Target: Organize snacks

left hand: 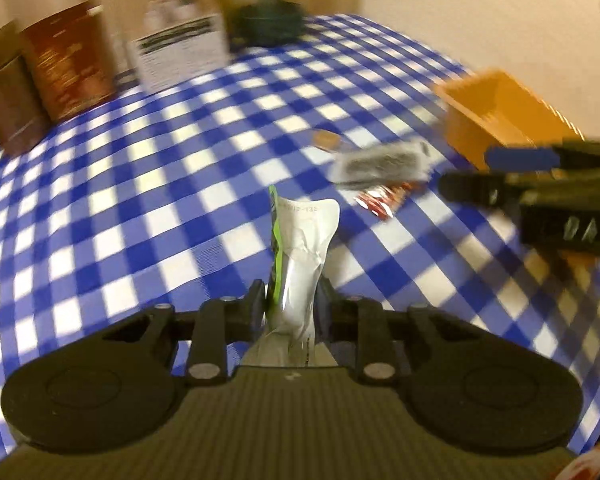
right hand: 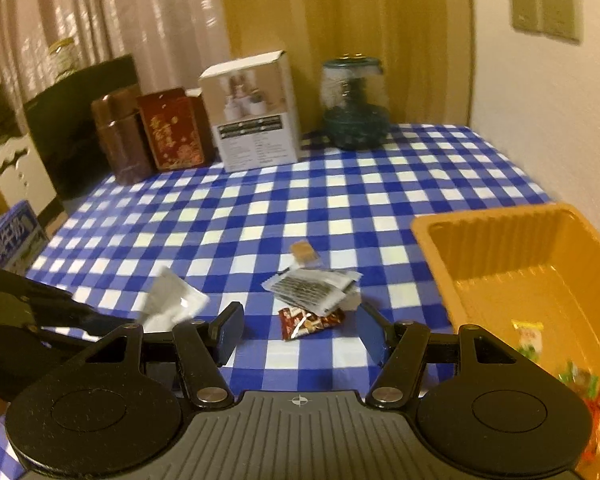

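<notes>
Left wrist | left hand-held gripper clamped on silver packet | right hand-held gripper apart, empty

A blue-and-white checked tablecloth is spread across the table. Taken from the white carton standing at its far edge, a red decorated tin is set just to the left, and a brown canister is placed beyond that. A dark green glass jar is seen to the carton's right. Curtains are hung behind the carton, and wall switch plates are mounted far to its right.
</notes>
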Demonstrator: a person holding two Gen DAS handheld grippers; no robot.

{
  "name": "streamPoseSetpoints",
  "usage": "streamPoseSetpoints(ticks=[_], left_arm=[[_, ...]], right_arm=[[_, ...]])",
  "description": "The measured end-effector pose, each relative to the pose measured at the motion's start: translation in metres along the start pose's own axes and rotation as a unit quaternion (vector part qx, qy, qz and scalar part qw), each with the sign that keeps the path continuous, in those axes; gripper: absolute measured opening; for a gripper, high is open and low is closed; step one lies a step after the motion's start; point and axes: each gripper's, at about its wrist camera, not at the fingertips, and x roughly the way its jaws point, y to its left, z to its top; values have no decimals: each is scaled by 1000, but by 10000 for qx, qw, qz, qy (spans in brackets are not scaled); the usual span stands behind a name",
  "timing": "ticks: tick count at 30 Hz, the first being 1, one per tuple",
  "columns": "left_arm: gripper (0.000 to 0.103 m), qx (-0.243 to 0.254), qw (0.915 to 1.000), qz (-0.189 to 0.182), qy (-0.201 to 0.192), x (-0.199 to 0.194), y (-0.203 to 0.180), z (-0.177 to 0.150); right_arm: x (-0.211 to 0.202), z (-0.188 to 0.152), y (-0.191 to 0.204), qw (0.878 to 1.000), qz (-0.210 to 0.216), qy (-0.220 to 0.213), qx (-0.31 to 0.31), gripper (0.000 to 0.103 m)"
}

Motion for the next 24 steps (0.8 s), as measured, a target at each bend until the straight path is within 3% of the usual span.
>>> streamPoseSetpoints(ticks=[2,11,20,24], left_arm=[[25,-298,9995,40,-69,-4,3,0],[25,-454,9985,124,-271,-5,4,1],[25,-499,9983,57,-288,-1,4,-1],[25,-475,9986,25,-245,2,3,-2]], right_arm=[[10,1,3,9999,44,45,-159,63],[60,20,8,9893,-55,393,-1402,63],[124,43,14,9484,108,1801,-2608,63],[139,45,8,9433,145,2151,-2523,63]])
